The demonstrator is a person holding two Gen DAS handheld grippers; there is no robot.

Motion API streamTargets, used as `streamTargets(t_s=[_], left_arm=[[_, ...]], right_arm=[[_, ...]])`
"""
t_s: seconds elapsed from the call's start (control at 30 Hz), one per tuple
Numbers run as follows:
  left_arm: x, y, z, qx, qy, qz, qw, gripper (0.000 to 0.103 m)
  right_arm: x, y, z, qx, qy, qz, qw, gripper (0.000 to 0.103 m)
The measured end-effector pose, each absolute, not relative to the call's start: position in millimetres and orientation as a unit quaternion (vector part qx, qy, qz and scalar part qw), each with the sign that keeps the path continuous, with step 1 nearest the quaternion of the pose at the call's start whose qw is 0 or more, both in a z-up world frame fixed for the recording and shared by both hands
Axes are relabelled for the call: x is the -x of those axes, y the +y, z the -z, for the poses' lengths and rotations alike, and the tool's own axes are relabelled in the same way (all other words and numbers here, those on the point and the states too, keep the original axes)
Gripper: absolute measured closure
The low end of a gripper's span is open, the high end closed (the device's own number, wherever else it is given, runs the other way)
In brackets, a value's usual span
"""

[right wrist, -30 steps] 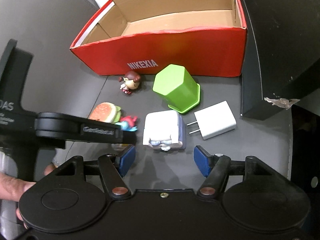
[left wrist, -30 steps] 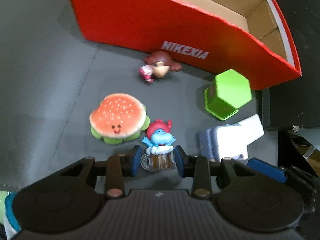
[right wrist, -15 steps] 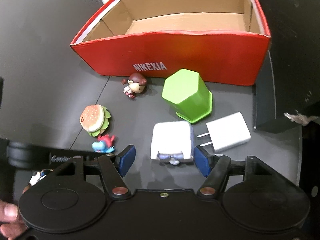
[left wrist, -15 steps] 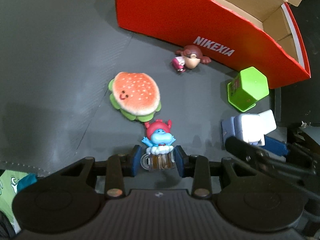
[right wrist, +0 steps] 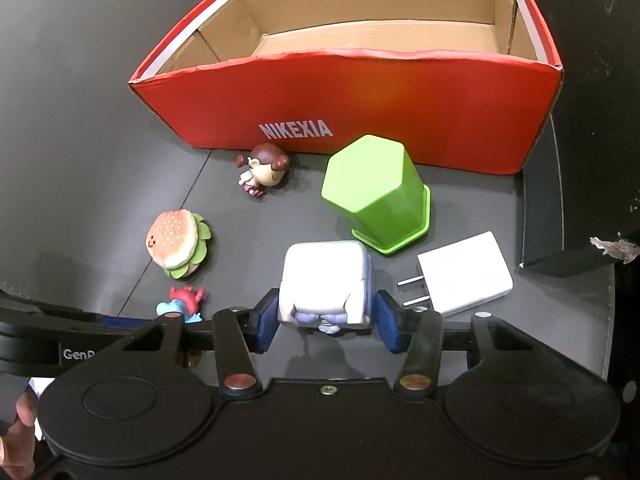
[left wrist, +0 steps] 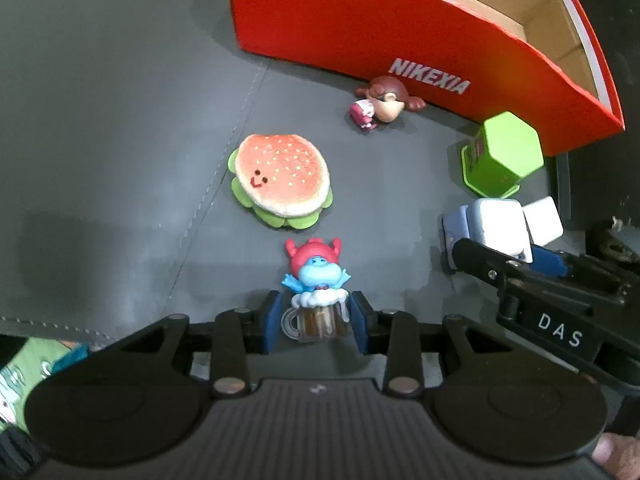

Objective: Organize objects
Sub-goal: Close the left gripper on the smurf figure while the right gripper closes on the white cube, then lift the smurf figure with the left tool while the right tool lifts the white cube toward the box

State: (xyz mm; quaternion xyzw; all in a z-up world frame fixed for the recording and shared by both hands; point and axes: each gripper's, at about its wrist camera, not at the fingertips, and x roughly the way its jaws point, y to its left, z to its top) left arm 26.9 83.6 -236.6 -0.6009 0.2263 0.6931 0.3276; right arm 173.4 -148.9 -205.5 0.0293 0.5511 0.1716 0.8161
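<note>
Blue figure (left wrist: 316,296) clamped in left tongs (left wrist: 314,320); white cube (right wrist: 324,288) between right tongs (right wrist: 326,328).

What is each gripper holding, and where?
Left gripper: blue figurine, clamped at its beer-mug base. Right gripper: pads flank the white cube toy; contact cannot be told.

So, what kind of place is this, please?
Probably a staged tabletop for a tidying exercise, not a lived-in room: a dark grey mat, an empty red shoebox, and small toys such as a burger plush laid out beside a white charger.
</note>
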Motion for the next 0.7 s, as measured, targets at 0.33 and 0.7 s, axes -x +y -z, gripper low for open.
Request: streamTargets(t_s=[0.33, 0.7], left_arm=[[-23.4, 95.3, 230.7, 0.587, 0.227, -0.710, 0.315, 0.054], [-26.6, 100.3, 243.2, 0.600, 0.228, -0.712, 0.286, 0.046]], right_arm=[[-159.8, -173.1, 195.8, -0.055, 0.566, -0.148, 0.809, 0.057], [-158.3, -171.6, 195.6, -0.045, 0.567, -0.135, 0.811, 0.053]])
